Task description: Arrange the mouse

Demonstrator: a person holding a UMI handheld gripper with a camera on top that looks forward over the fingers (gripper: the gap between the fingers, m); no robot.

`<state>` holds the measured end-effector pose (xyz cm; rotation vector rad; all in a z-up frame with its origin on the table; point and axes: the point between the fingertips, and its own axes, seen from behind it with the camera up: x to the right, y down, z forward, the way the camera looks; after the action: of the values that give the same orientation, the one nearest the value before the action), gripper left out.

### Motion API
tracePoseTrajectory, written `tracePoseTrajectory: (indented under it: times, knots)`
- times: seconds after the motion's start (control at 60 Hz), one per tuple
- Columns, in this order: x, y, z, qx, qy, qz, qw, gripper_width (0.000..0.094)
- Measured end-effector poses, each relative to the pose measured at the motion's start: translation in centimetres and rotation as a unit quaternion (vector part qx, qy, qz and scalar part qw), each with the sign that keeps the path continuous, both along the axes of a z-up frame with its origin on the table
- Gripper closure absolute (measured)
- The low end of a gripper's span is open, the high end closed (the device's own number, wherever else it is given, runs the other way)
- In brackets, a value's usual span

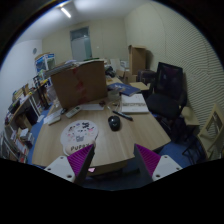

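Observation:
A small dark mouse lies on the light wooden table, to the right of a round white mouse pad with printed letters. My gripper is well above and short of the table's near edge, far from the mouse. Its two fingers with magenta pads stand wide apart with nothing between them.
A large open cardboard box stands at the back of the table. A notebook and papers lie to the right of the mouse. A black office chair stands at the right. Shelves line the left wall.

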<state>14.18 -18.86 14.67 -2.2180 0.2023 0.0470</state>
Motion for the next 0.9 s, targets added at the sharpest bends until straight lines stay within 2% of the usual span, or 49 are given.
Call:
tracePoseTrajectory:
  times: [0.217, 0.583, 0.717, 0.817, 0.9]
  knots:
    - [-0.9, 2.5, -1.7, 0.0, 0.0, 0.005, 1.0, 0.0113]
    - [1.4, 18.2, -12.5, 0.005, -0.041, 0.064, 0.997, 0.0122]
    - [1.5, 22.9, -15.0, 0.005, -0.042, 0.078, 0.996, 0.0121]
    - [2.0, 25.1, -16.3, -0.001, -0.038, 0.074, 0.997, 0.0105]
    - [1.9, 26.2, -16.2, 0.009, -0.044, 0.081, 0.996, 0.0134]
